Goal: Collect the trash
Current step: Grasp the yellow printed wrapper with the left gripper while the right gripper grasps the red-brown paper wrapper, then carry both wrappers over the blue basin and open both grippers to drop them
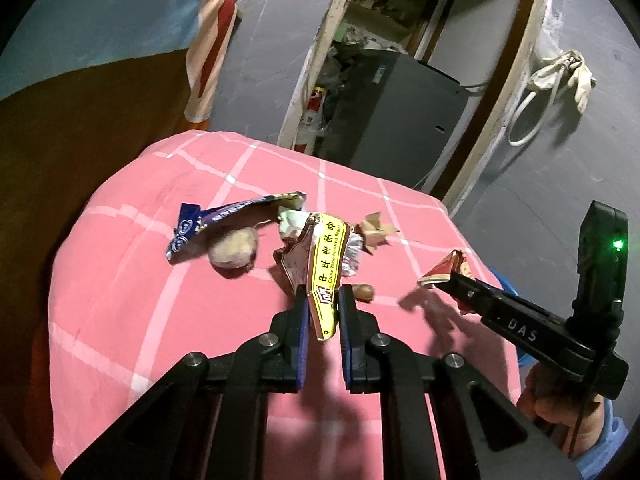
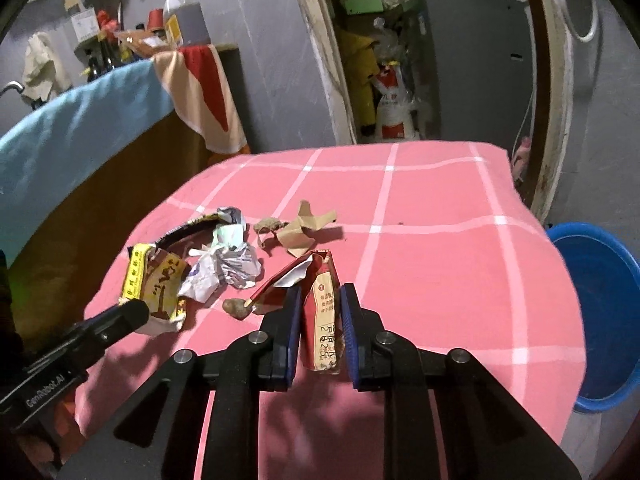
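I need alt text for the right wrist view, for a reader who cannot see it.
The right tool is shut on a red wrapper above a pink checked cloth. At left, the left tool grips a yellow-brown wrapper; crumpled paper lies between, and a blue basin stands at right.

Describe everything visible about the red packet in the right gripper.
The red packet is a flattened, creased wrapper, glossy like foil or plastic, with a pale printed panel and a torn, splayed top showing white inside. It stands roughly upright, pinched between the blue pads of the right gripper, apparently lifted off the pink checked cloth. Nothing else visibly touches it.
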Tool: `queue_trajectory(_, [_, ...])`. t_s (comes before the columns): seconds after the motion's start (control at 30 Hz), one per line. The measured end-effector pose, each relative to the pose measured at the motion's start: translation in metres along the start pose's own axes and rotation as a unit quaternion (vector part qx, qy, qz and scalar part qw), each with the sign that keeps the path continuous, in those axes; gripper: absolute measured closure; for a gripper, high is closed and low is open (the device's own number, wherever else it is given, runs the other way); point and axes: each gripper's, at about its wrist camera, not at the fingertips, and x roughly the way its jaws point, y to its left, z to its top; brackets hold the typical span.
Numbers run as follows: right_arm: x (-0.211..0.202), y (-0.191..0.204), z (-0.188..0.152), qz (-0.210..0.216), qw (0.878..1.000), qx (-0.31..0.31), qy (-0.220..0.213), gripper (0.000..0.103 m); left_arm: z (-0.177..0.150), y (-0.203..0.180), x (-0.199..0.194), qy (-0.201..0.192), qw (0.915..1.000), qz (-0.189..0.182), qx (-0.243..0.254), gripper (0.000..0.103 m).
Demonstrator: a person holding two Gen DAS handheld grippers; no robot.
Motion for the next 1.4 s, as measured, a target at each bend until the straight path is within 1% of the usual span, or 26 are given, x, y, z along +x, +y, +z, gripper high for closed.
queue_trajectory(0.17, [-0.026,-0.003,-0.003,0.003,0.999,-0.003,-0.042,0.086,0.000,-0.017,-0.008,-0.019,0.9996,-0.008,0.018,0.092])
queue_trajectory(0.3, [-0.055,-0.007,-0.001,-0.003,0.995,-0.007,-0.096,0.086,0.004,-0.037,-0.014,-0.048,0.9979,-0.031,0.032,0.092])
queue_trajectory(0.4, [-0.079,-0.012,0.002,-0.012,0.990,-0.010,-0.141,0.086,0.012,-0.059,-0.018,-0.076,0.9944,-0.056,0.047,0.092])
queue_trajectory(0.47, [-0.098,-0.018,0.005,-0.024,0.984,-0.011,-0.176,0.086,0.017,-0.074,-0.021,-0.097,0.9910,-0.070,0.060,0.092])
queue_trajectory(0.57, [-0.119,-0.026,0.009,-0.040,0.976,-0.011,-0.214,0.086,0.023,-0.097,-0.023,-0.122,0.9850,-0.093,0.079,0.092])
queue_trajectory(0.7, [-0.149,-0.042,0.011,-0.067,0.962,-0.010,-0.263,0.085,0.028,-0.132,-0.024,-0.155,0.9737,-0.125,0.111,0.092])
queue_trajectory(0.83, [-0.176,-0.059,0.010,-0.101,0.948,-0.008,-0.303,0.085,0.032,-0.164,-0.022,-0.179,0.9621,-0.157,0.133,0.092])
queue_trajectory(1.0, [-0.199,-0.083,0.005,-0.142,0.932,-0.007,-0.333,0.085,0.031,-0.204,-0.014,-0.198,0.9482,-0.194,0.155,0.092])
queue_trajectory(1.1, [-0.209,-0.101,0.001,-0.163,0.926,-0.002,-0.341,0.085,0.028,-0.225,-0.005,-0.199,0.9427,-0.211,0.165,0.092])
queue_trajectory(1.17, [-0.212,-0.111,-0.002,-0.175,0.924,0.003,-0.341,0.085,0.028,-0.237,0.004,-0.194,0.9413,-0.218,0.170,0.092])
queue_trajectory(1.27, [-0.213,-0.128,-0.006,-0.191,0.923,0.017,-0.334,0.085,0.026,-0.252,0.018,-0.181,0.9414,-0.224,0.175,0.092])
queue_trajectory(1.4, [-0.206,-0.150,-0.013,-0.205,0.926,0.037,-0.314,0.085,0.026,-0.267,0.041,-0.148,0.9456,-0.225,0.182,0.092])
